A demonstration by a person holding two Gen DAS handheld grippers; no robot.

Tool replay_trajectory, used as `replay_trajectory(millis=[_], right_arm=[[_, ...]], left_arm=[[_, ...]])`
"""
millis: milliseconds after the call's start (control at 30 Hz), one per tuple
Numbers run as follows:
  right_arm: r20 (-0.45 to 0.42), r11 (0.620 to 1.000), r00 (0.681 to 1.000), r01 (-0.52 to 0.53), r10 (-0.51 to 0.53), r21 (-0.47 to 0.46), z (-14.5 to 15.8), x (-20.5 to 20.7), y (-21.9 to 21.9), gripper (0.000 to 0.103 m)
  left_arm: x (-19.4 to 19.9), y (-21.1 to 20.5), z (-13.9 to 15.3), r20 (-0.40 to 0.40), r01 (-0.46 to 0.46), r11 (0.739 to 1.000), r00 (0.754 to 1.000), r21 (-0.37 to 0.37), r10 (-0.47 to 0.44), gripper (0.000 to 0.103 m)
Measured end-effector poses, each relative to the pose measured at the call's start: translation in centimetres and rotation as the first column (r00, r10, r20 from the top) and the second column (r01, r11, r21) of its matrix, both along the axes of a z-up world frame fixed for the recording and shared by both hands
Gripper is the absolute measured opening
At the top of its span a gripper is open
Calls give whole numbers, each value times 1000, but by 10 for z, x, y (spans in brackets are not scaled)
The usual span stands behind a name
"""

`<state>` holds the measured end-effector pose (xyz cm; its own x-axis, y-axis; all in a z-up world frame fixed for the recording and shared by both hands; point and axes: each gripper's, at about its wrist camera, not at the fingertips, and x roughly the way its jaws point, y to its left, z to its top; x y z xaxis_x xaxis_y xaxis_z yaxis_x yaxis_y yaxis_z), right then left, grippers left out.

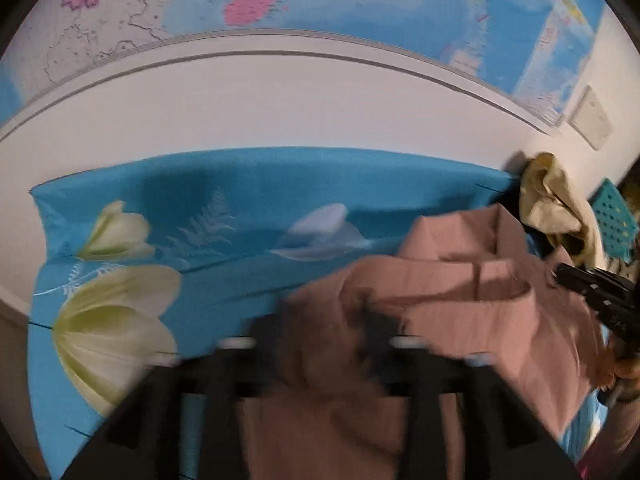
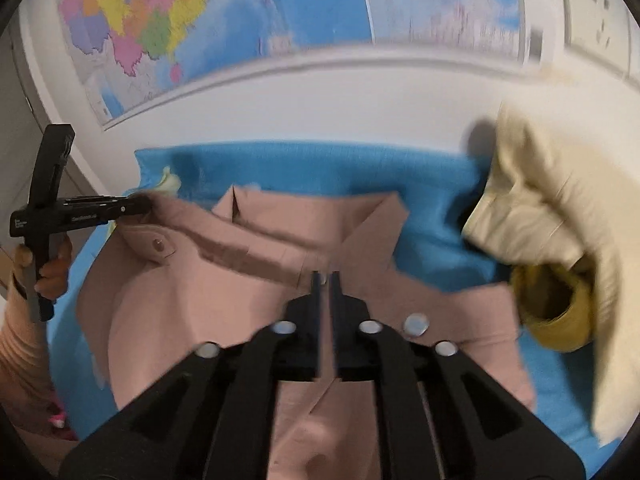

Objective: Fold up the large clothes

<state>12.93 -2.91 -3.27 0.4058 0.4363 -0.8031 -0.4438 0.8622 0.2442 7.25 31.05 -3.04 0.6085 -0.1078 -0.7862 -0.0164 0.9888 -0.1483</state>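
A dusty-pink coat (image 2: 192, 304) with a collar and buttons lies on a blue flowered sheet (image 2: 432, 224); it also shows in the left wrist view (image 1: 460, 292). My right gripper (image 2: 326, 280) is shut on the pink coat's front near the collar. My left gripper (image 1: 324, 320) is blurred, with pink cloth bunched between its fingers. In the right wrist view the left gripper (image 2: 140, 204) grips the coat's left shoulder. The right gripper (image 1: 560, 276) shows at the right edge of the left wrist view.
A cream and mustard garment (image 2: 560, 216) is heaped at the right against the white wall (image 2: 320, 100). A teal basket (image 1: 614, 220) stands behind it. A wall map (image 1: 360, 0) hangs above. The blue sheet (image 1: 240, 184) with white flowers spreads left.
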Motion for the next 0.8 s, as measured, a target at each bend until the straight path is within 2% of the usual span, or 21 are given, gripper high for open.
replay_trajectory(millis=[33,67,167,200,233,267,300,333,367,400,433,533,600,633,700,767,800], right_arm=[[4,1000,1000,-3,3,-29,-2,-5,-1,62],[9,998,1000,-11,12,-60,-4,-11,-1,81],[-3,988,999,-43,43,-151,-14,-24,4,83],[-5,982,999,-54,54,-179,-19,-28,4,81],[-6,975,998,-64,64,-211,-25,-30,6,75],[-8,971,998,-67,66,-228,-29,-31,6,52],[-16,969,998,-62,60,-239,-34,-30,5,41],[-15,973,998,-57,55,-223,-34,-29,2,25],[-8,980,998,-56,55,-193,-29,-28,-2,15],[5,983,999,-51,52,-178,-25,-28,-3,12],[35,986,998,-38,44,-163,-15,-27,-4,8],[151,994,988,4,13,-110,21,-24,-1,5],[238,995,971,30,-7,-95,40,-19,4,5],[238,995,971,32,-8,-96,40,-12,8,5],[174,991,985,13,10,-133,20,5,19,5],[95,969,995,-19,43,-246,-18,22,34,6],[70,961,997,-24,45,-274,-33,25,38,9]], left_arm=[[-5,-1,1,25,11,1000,1000,23,-12,67],[-11,-4,4,45,32,998,998,45,-34,68],[-22,-11,4,67,94,990,993,103,-101,77],[-23,-16,1,60,118,984,990,134,-127,78],[-22,-21,-3,51,129,979,989,159,-138,78],[-21,-24,-8,33,141,974,988,177,-150,78],[-18,-26,-14,11,148,970,988,194,-153,76],[-15,-27,-23,-17,143,966,990,214,-143,62],[-12,-28,-29,-39,143,964,990,224,-138,53],[-7,-27,-36,-66,131,966,991,224,-119,37],[-5,-23,-38,-70,116,972,992,205,-104,28],[-3,-9,-29,-35,72,991,997,112,-69,14],[-3,0,-17,-1,23,998,1000,60,-23,11],[-3,3,-14,11,6,999,1000,49,-7,11],[0,7,-15,5,-40,996,999,74,40,11],[2,9,-23,-23,-71,992,997,106,74,20],[2,11,-26,-34,-87,989,995,118,91,27]])
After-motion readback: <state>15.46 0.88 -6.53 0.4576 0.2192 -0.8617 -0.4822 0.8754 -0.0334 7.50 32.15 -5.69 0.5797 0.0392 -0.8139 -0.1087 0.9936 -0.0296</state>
